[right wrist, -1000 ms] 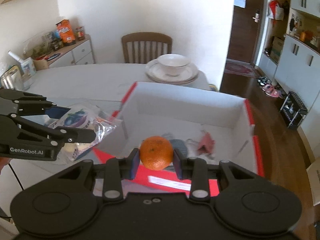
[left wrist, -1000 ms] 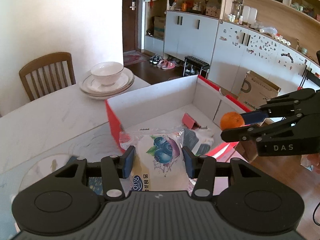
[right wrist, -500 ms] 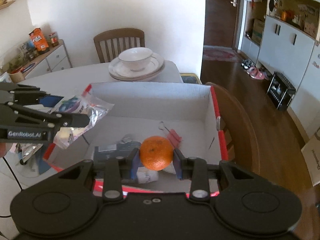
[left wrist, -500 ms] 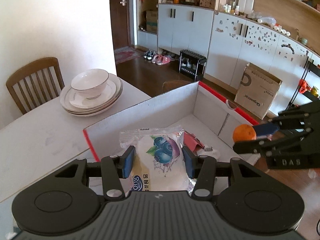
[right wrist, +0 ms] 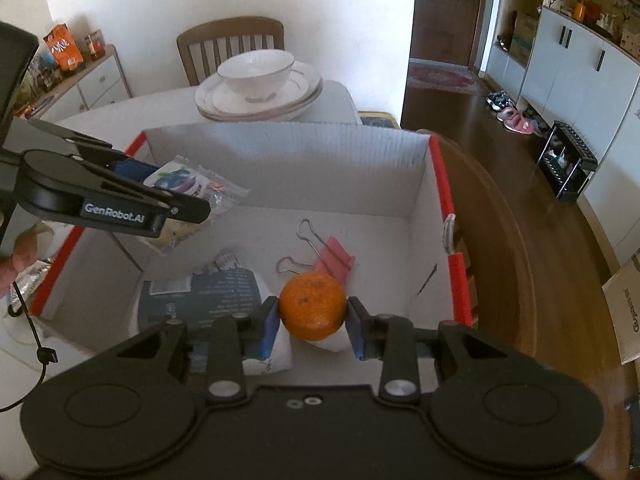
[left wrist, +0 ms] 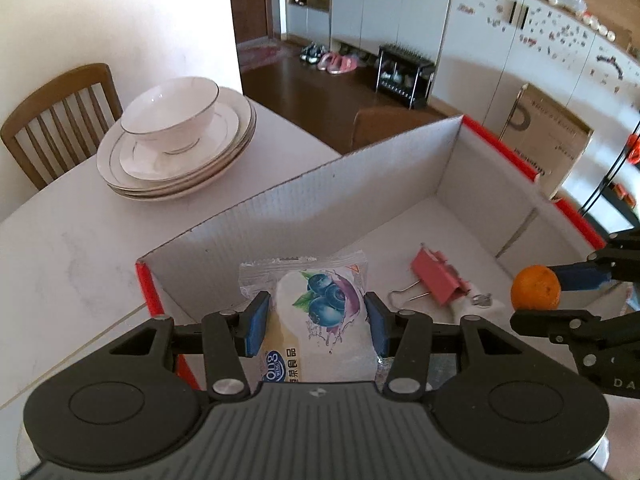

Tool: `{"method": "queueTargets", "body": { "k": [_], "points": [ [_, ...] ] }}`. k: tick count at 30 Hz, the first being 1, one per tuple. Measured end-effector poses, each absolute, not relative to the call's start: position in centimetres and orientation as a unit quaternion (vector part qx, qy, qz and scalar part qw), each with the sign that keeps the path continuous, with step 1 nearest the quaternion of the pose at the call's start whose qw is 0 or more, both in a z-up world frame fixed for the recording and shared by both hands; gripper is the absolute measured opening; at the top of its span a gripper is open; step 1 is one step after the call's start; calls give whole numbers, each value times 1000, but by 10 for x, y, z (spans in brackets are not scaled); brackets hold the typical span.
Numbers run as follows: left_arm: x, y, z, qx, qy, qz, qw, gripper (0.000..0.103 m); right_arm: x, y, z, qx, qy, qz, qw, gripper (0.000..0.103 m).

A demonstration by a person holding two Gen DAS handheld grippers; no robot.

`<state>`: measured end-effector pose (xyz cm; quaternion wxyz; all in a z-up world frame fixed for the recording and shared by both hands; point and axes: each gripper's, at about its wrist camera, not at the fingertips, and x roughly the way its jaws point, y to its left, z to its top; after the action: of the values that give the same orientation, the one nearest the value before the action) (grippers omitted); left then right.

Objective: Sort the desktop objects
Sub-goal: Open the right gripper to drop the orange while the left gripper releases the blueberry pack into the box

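Cardboard box [left wrist: 320, 200] with white inner walls and red outer edges sits on the pale desk [left wrist: 80, 248], and both tools hang above its open top. The left tool [left wrist: 316, 320] has its blue pads pressed against the two sides of a snack packet [left wrist: 320, 312], a clear-edged pouch printed with blueberries, held over the near-left corner of the box. In the right wrist view the same packet [right wrist: 188, 188] shows in the left tool [right wrist: 188, 200], lifted clear of the box floor near the left wall.

The right tool [right wrist: 312, 326] is closed on an orange [right wrist: 312, 306], the fruit pinched between its two blue pads and held above the near part of the box. From the left wrist view the orange [left wrist: 535, 288] shows at the right side, gripped in the right tool [left wrist: 552, 292] over the box's right end.

On the box floor lies a pink binder clip [right wrist: 332, 260] with its wire handles spread toward the back wall. Just beside it, nearer the camera, rests a dark blue packet [right wrist: 216, 292] on something white; what the white thing is cannot be told.

Behind the box, on the desk, a white bowl [right wrist: 256, 72] stands on a stack of plates [right wrist: 304, 88]. A wooden chair [right wrist: 232, 44] stands beyond them against the wall.
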<state>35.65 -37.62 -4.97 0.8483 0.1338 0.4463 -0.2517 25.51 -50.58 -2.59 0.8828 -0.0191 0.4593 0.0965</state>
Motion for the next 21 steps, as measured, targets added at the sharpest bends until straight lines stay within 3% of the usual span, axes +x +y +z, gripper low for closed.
{"method": "queueTargets", "body": {
  "k": [21],
  "points": [
    [376, -392, -84, 167, 499, -254, 811, 50, 296, -481, -51, -26, 490, 111, 864, 34]
  ]
}}
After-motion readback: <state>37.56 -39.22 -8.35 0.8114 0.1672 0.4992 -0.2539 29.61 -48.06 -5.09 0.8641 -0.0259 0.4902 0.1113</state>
